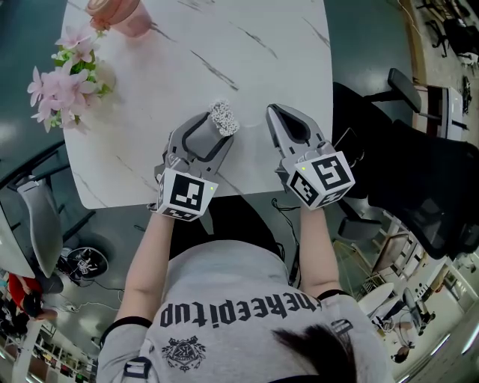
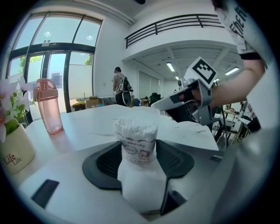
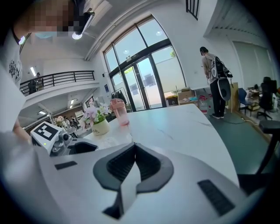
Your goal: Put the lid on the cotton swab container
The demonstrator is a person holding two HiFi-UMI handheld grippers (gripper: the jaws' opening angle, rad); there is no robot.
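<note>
The cotton swab container, a small clear tub packed with white swabs and open at the top, stands on the white marble table near its front edge. My left gripper is shut on it, with one dark pad against each side. My right gripper hovers just to the container's right with its jaws pressed together. A thin clear lid is pinched at their tips; it shows only as a fine edge in the right gripper view.
A pink drinking bottle and a pot of pink flowers stand at the table's far left. A black office chair is on the right beside the table. A person stands far off by the glass doors.
</note>
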